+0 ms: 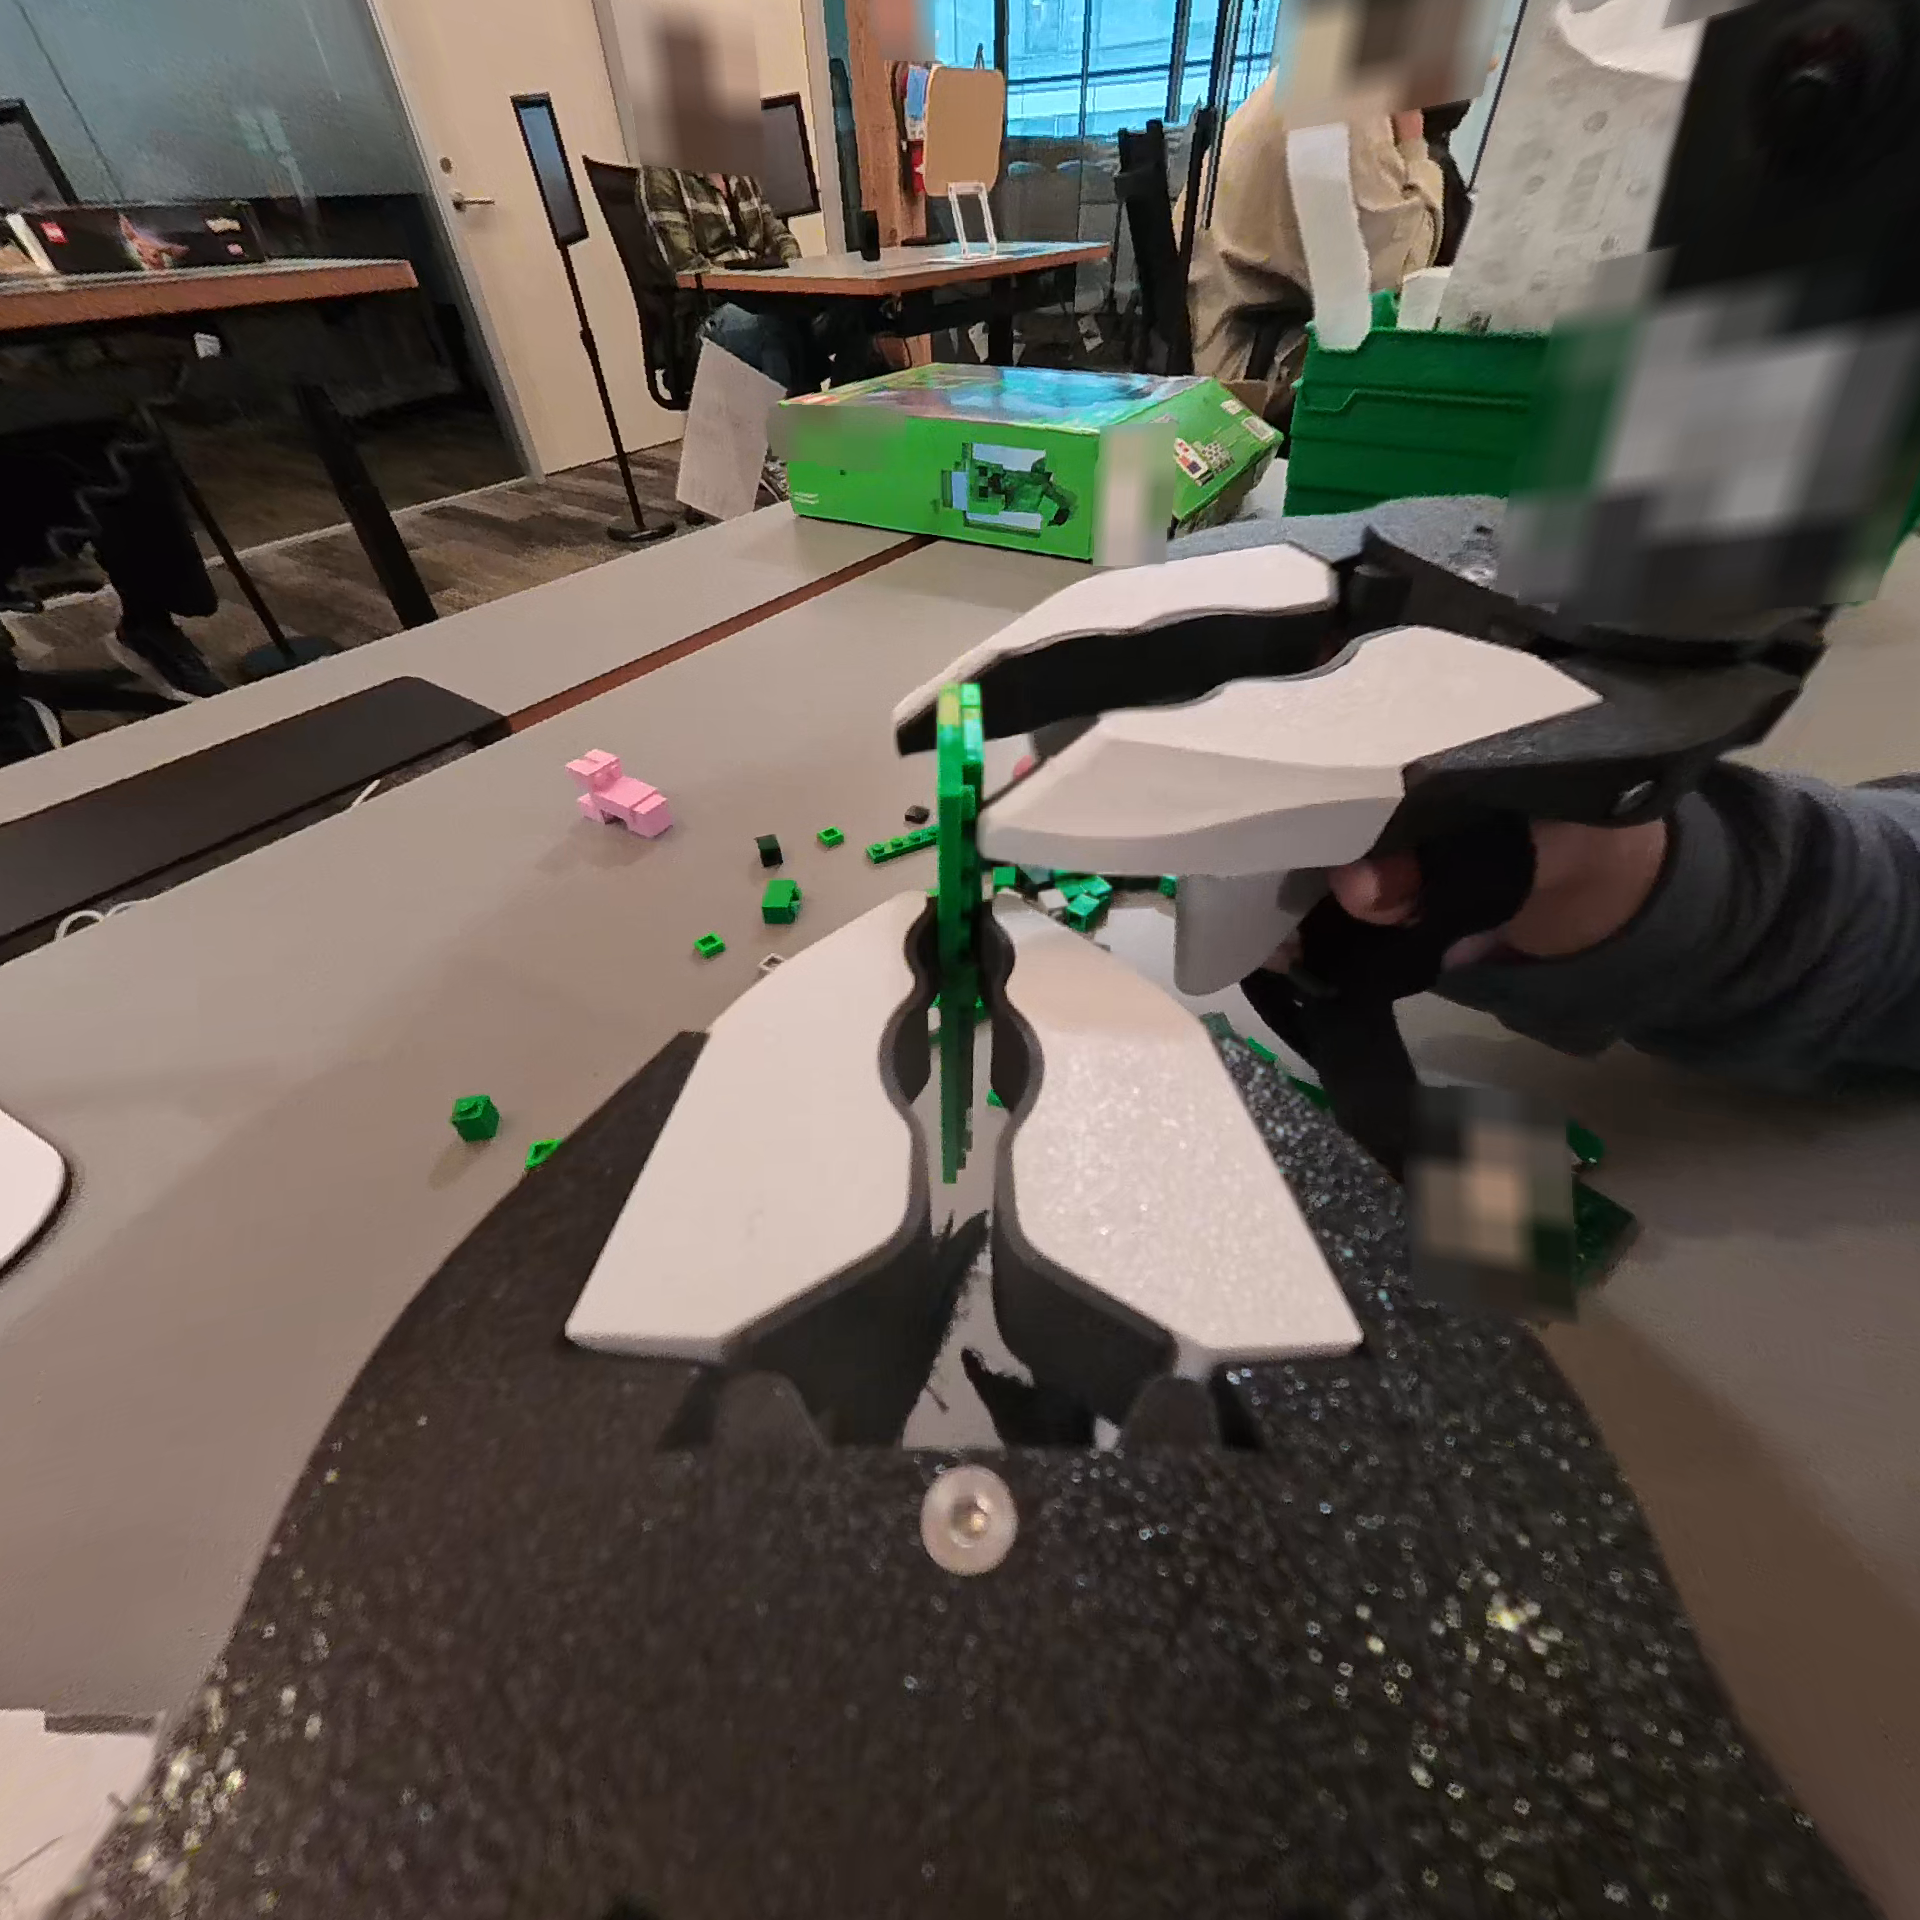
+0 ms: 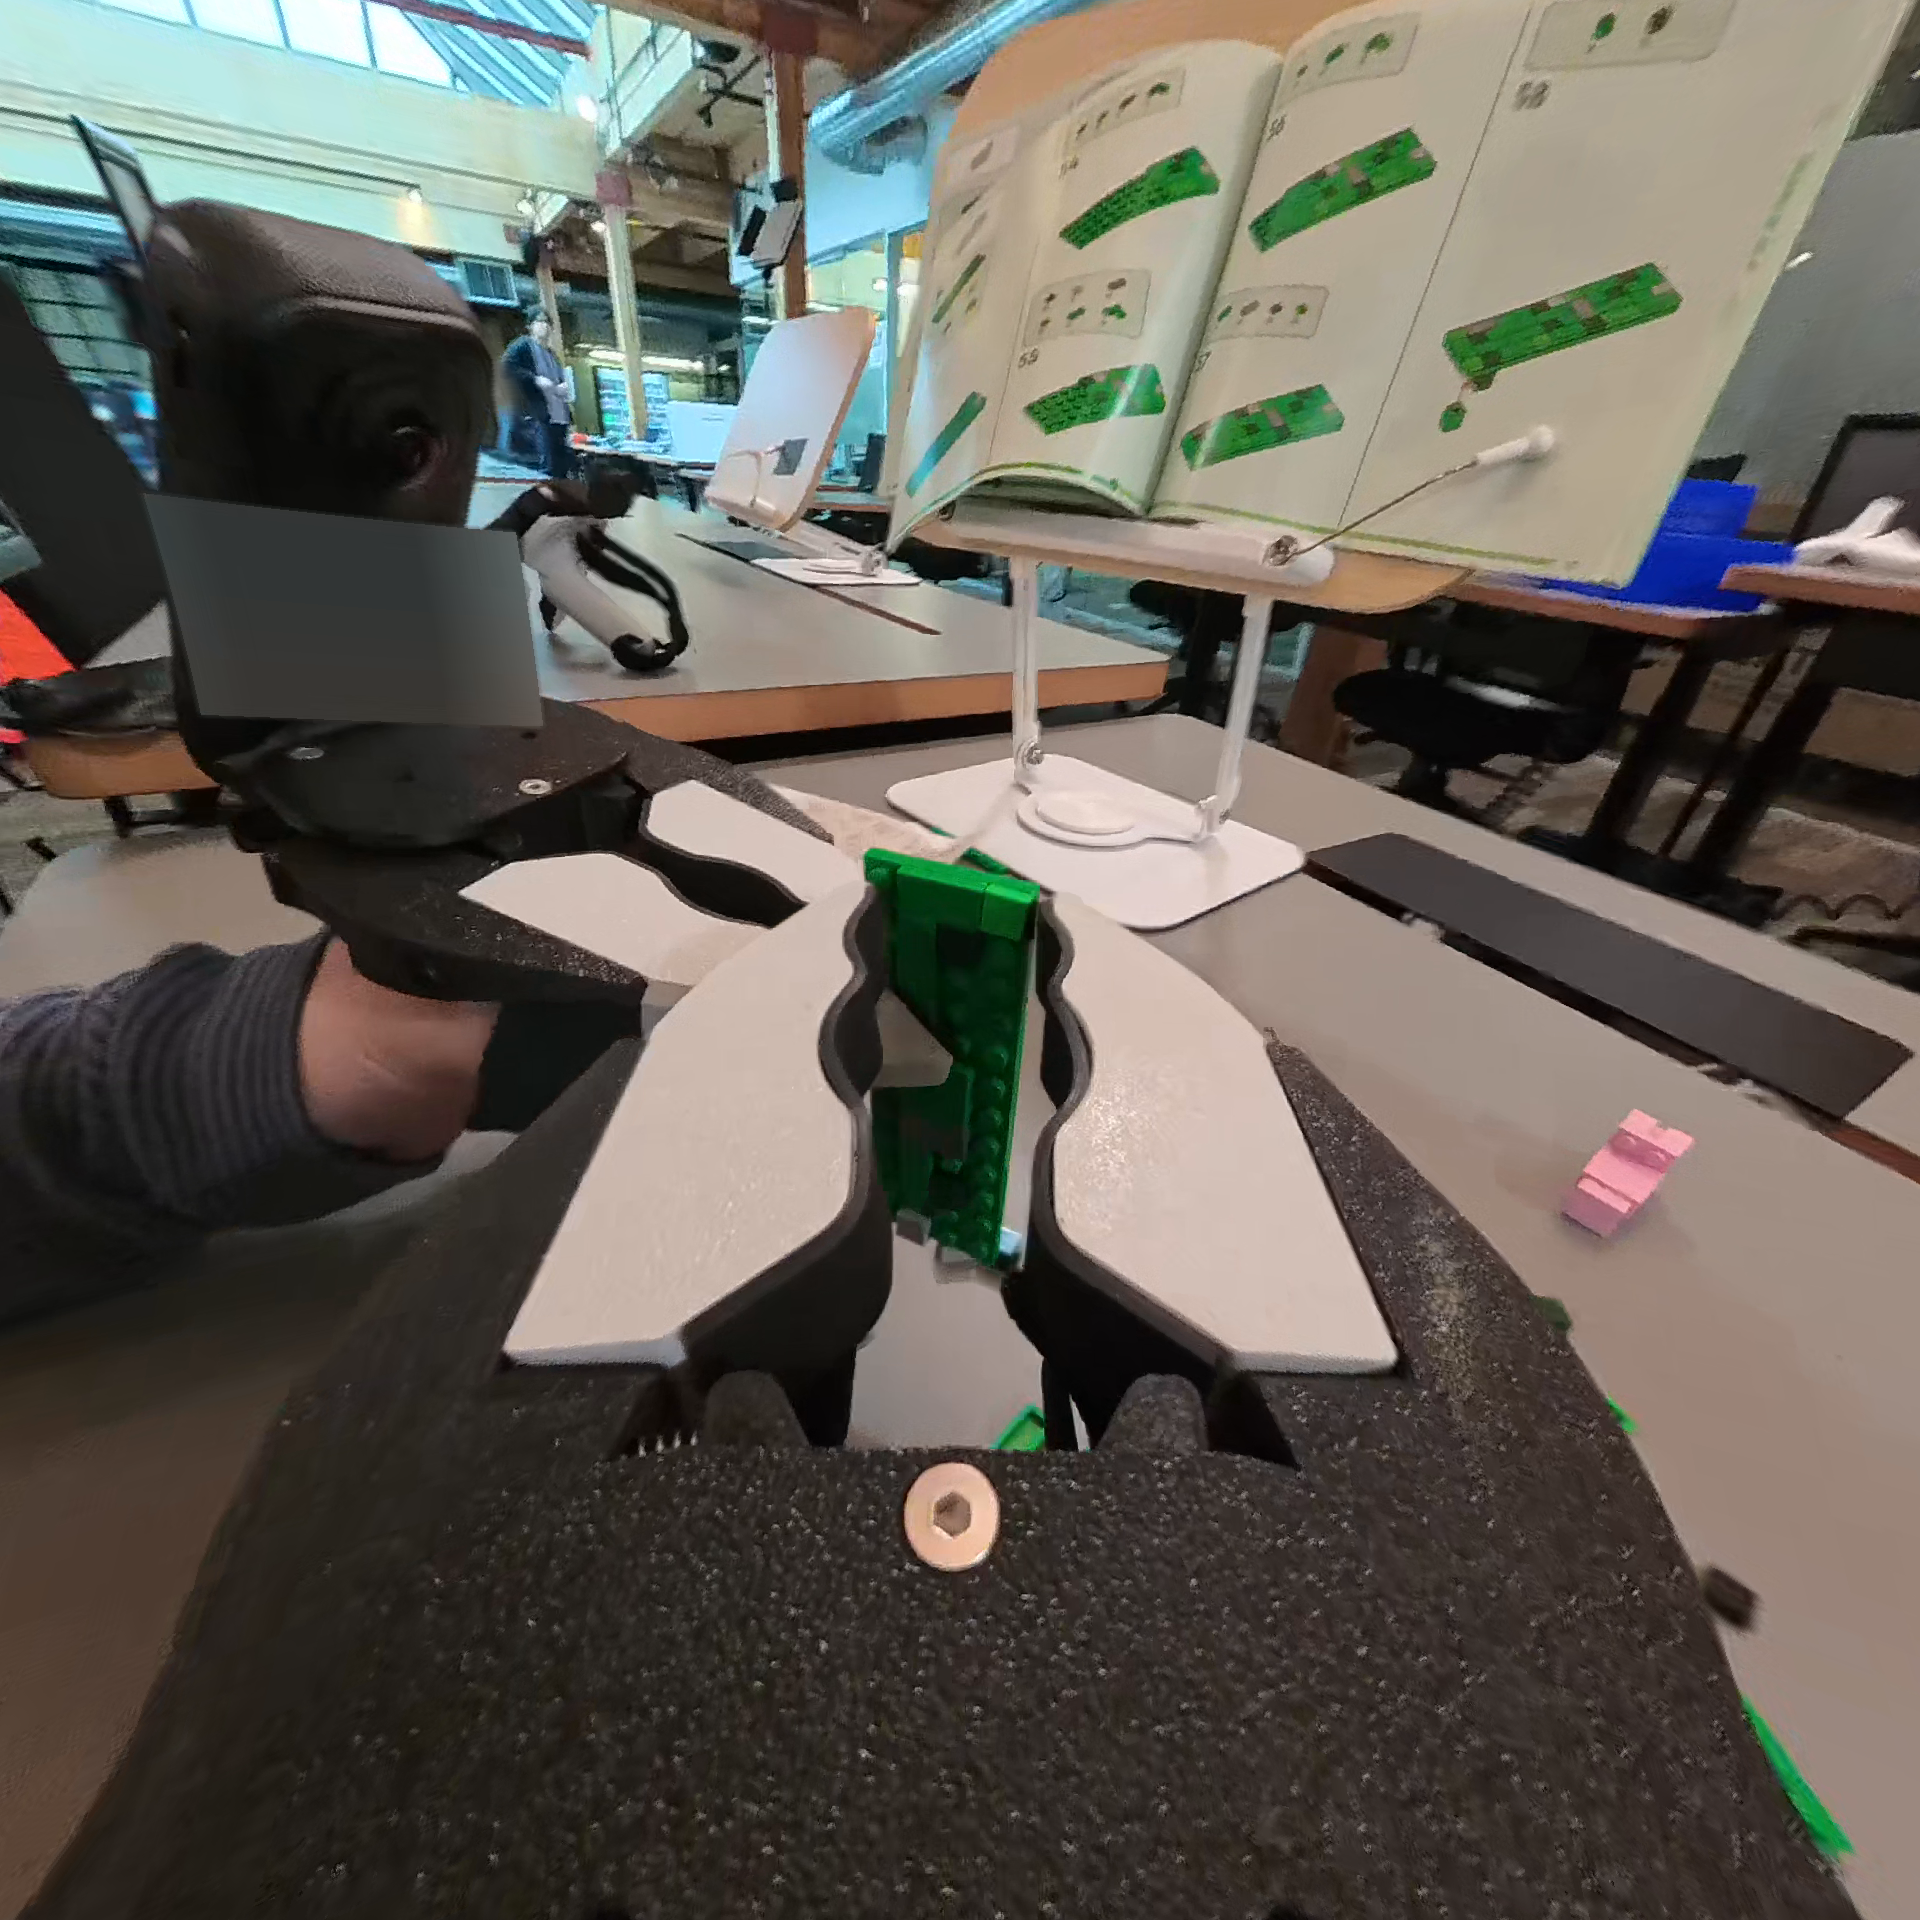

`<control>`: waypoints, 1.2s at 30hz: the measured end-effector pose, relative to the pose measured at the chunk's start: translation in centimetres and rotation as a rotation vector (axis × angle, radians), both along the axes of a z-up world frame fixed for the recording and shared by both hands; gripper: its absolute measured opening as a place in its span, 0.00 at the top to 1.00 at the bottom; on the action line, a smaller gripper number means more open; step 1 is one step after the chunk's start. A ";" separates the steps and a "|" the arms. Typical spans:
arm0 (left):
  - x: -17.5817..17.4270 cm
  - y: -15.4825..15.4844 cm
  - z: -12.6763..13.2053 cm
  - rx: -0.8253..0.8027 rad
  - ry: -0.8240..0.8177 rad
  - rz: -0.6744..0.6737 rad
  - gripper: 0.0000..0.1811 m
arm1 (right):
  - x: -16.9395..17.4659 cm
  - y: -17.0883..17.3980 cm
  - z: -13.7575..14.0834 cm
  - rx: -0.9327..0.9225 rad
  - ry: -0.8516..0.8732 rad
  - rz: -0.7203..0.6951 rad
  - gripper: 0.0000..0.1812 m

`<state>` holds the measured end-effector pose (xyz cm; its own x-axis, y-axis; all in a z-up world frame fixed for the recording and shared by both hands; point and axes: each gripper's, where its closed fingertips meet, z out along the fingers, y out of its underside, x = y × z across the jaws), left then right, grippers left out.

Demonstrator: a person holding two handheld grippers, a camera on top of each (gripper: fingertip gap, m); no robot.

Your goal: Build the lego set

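Your left gripper (image 1: 958,940) has its fingers drawn in close on the lower part of the green plate assembly (image 1: 958,831), which stands on edge between them. Your right gripper (image 2: 951,935) comes in from 3 o'clock in the left wrist view, its two white fingers pinching the upper part of that same plate; in its own view the plate (image 2: 961,1060) sits upright between narrowly spaced fingers, studs facing 3 o'clock, with a brighter green tile at its top corner. Both tools grip the one piece, held above the grey table (image 1: 312,987).

Out from there in the left wrist view, loose green bricks (image 1: 781,900) are scattered at 10 to 11 o'clock of the plate, with more piled just behind it near your right hand (image 1: 1455,894). The pink pig figure (image 1: 618,794) stands farther off at 10 o'clock. Beyond, at 12 o'clock, the green set box (image 1: 997,457) lies on the table's far side.

In the right wrist view the open instruction booklet (image 2: 1351,260) rests on a white stand (image 2: 1101,831) at 12 to 1 o'clock, and the pig (image 2: 1626,1184) sits at 3 o'clock.
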<state>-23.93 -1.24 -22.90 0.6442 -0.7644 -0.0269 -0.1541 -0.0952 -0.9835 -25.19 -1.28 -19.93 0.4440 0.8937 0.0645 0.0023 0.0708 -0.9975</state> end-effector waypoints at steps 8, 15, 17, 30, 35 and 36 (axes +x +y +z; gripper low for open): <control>0.0 0.0 0.3 0.021 -0.022 0.006 0.97 | 0.2 0.1 0.5 0.070 0.022 -0.066 0.81; 0.5 -0.1 0.1 0.040 0.010 -0.003 0.97 | -0.2 -0.2 0.4 -0.021 0.082 0.030 0.83; 0.6 -0.1 0.2 0.040 0.003 -0.005 0.97 | -0.2 -0.2 0.4 -0.022 0.076 0.028 0.83; 0.3 1.1 -1.6 -0.182 -0.068 0.088 0.96 | -0.5 1.4 -1.4 0.086 -0.117 -0.198 0.82; 0.1 1.3 -2.3 -0.220 -0.047 0.113 0.96 | -0.4 1.7 -1.8 0.118 -0.168 -0.240 0.82; 0.0 1.3 -2.5 -0.228 -0.040 0.113 0.96 | -0.4 1.7 -1.8 0.131 -0.181 -0.239 0.82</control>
<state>-23.91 0.08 -25.39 0.7230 -0.6708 0.1651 -0.0910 -0.3293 -0.9398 -25.60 0.45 -21.77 0.6109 0.7447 0.2688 0.2107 0.1743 -0.9619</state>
